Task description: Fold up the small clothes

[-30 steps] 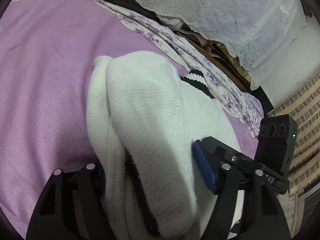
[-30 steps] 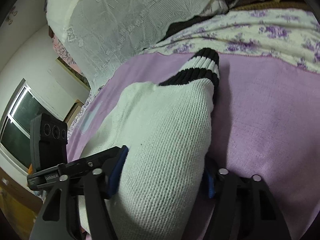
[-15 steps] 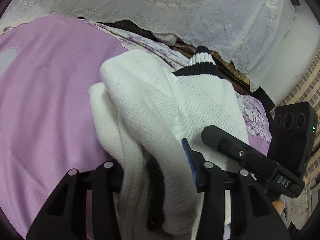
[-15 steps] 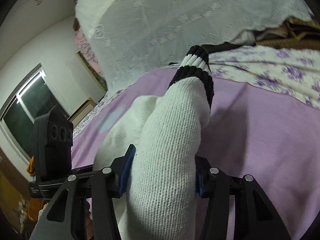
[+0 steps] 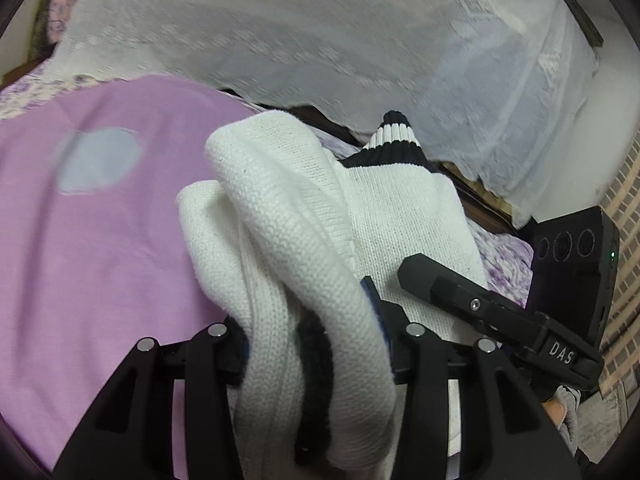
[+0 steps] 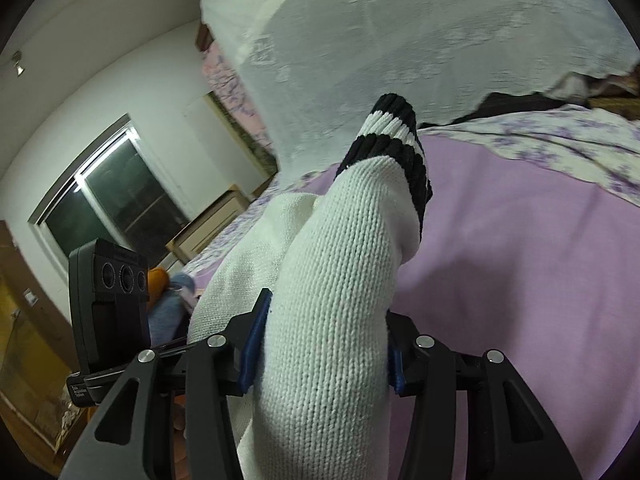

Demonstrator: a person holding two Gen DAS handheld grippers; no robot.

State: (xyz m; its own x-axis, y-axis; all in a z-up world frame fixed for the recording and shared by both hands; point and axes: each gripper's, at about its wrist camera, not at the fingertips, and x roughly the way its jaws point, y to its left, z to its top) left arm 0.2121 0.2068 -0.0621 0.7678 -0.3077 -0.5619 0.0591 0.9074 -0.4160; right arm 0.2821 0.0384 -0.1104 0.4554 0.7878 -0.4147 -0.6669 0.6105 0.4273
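Note:
A white knit sweater (image 5: 280, 208) with a black-and-white striped cuff (image 5: 394, 136) is bunched and lifted off the purple bed sheet (image 5: 100, 260). My left gripper (image 5: 308, 328) is shut on a thick fold of it, with a dark inner band showing between the pads. My right gripper (image 6: 324, 352) is shut on a rolled part of the same sweater (image 6: 344, 264), and the cuff (image 6: 394, 140) sticks up beyond it. Both grippers hold the garment side by side. The right gripper's body (image 5: 500, 312) shows at the right of the left wrist view.
A white lace cloth (image 5: 320, 40) hangs over the bed's far side. A floral sheet (image 6: 560, 140) borders the purple sheet (image 6: 520, 260). A pale blue patch (image 5: 96, 164) marks the sheet. A window (image 6: 108, 200) and a brick wall (image 5: 624, 200) lie to the sides.
Both grippers closed tighter on the sweater and rose with it. The sweater has come up off the sheet and the cuff now stands higher against the lace cloth.

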